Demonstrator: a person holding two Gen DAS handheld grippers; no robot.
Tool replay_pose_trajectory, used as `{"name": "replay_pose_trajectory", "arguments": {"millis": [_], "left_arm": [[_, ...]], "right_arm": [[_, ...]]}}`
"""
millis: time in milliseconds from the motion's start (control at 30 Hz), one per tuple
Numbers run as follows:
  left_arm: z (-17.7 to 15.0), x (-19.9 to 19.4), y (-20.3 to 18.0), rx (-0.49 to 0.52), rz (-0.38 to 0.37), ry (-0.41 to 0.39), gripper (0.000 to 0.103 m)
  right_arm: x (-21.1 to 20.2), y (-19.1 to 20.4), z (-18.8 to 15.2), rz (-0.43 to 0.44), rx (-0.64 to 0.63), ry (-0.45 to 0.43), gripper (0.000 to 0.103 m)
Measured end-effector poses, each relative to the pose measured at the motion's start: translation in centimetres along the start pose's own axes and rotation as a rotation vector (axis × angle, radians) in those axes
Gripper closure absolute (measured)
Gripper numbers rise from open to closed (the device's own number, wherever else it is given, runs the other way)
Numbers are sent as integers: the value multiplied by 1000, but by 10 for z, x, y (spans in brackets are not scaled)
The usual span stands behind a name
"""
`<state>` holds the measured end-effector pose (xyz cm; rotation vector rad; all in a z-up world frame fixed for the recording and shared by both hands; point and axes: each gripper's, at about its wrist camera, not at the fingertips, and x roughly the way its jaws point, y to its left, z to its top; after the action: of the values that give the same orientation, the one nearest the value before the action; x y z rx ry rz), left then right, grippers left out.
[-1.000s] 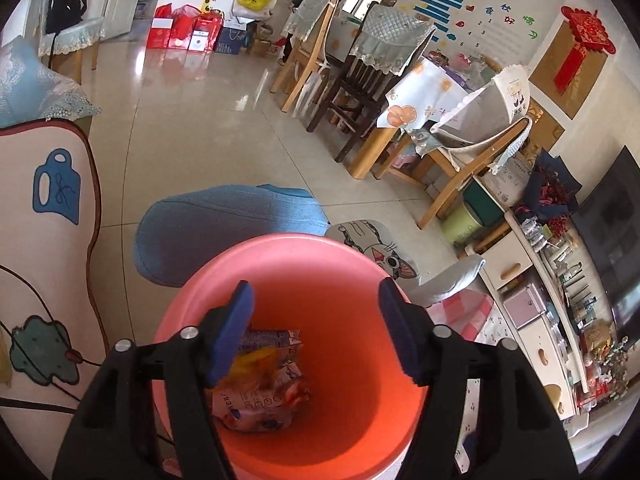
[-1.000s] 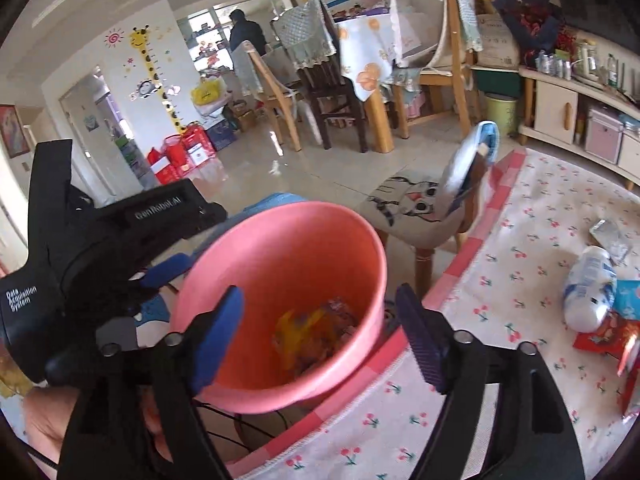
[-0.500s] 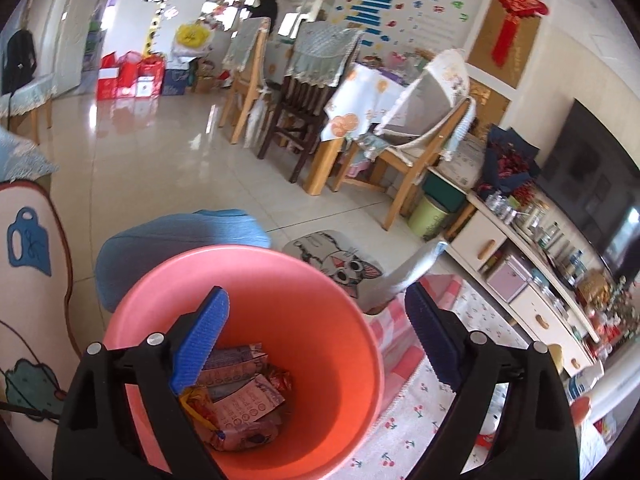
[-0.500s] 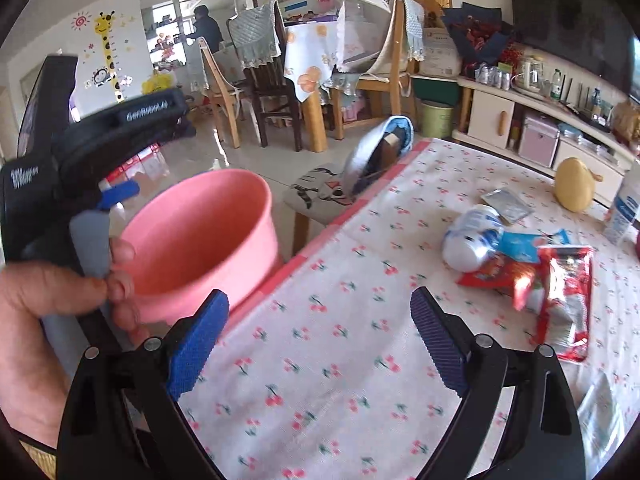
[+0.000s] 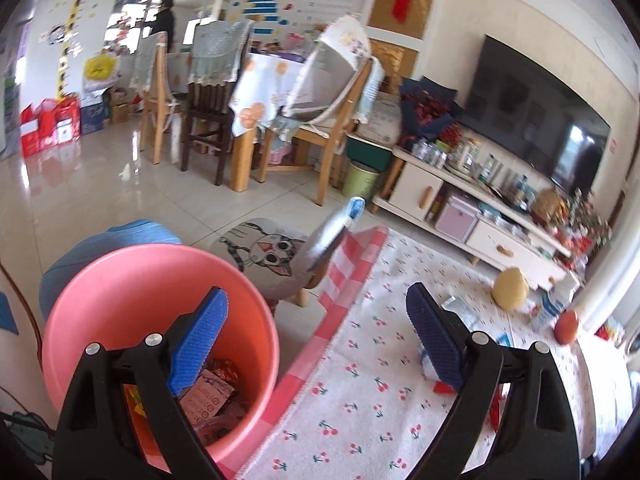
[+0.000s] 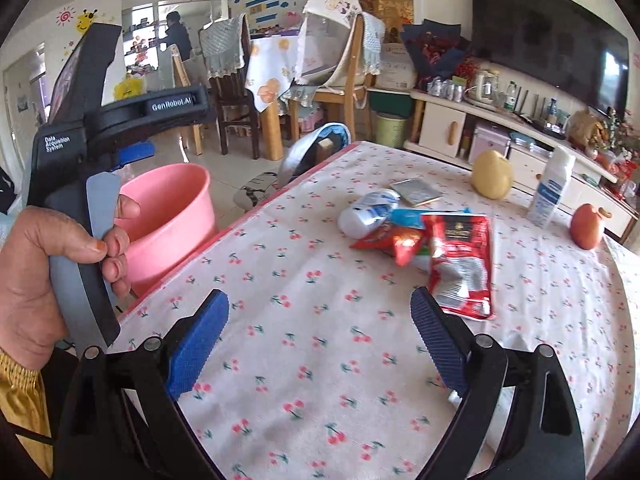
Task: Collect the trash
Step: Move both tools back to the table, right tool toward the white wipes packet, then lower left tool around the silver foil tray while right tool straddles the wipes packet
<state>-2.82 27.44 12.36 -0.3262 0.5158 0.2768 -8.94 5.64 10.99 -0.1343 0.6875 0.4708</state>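
A pink bucket point(image 5: 120, 280) stands beside the table's left edge and holds several wrappers point(image 5: 208, 396); it also shows in the right wrist view point(image 6: 172, 216). My left gripper point(image 5: 316, 344) is open and empty, above the bucket's rim and the table edge. My right gripper point(image 6: 320, 344) is open and empty over the cherry-print tablecloth point(image 6: 320, 280). Trash lies ahead of it: a red packet point(image 6: 460, 260), a smaller red wrapper point(image 6: 400, 244), a white bottle point(image 6: 368, 212) on its side and a flat foil sachet point(image 6: 416, 192).
On the table stand a yellow pear point(image 6: 492, 176), a red fruit point(image 6: 586, 226) and an upright white bottle point(image 6: 552, 188). A cat-print stool point(image 5: 264, 256) and a blue cushion point(image 5: 132, 232) sit by the bucket. A TV cabinet point(image 6: 520, 136) lies beyond.
Both grippers have swung right, away from the bucket and toward the table. The trash pile now sits closer ahead of the right gripper. Both stay open.
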Motion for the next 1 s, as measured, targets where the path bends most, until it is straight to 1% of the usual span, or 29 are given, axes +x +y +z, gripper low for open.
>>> {"name": "replay_pose_trajectory", "arguments": {"millis": [167,300,567,700,867,1000], "left_arm": [[-11,0,-28,80,-55,27,12],[-20,2,-48,141,-73,38,12],[-36,19,-77,166,-155,122,12],[-46,31,-93,180,-178,174,12],[-61,36,-120,258,-227,207,12],[-62,45,-135,293,-246,227,12]], "right_arm": [[-22,-27,-11,-44,24,-20,11],[-37,-54,-24,-56,60,-15,10],[-46,-107,-40,-75,90,31,10],[-44,-137,-46,-56,127,70,10],[-37,-167,-52,-36,160,134,10],[-31,-172,-55,3,159,173,10]]}}
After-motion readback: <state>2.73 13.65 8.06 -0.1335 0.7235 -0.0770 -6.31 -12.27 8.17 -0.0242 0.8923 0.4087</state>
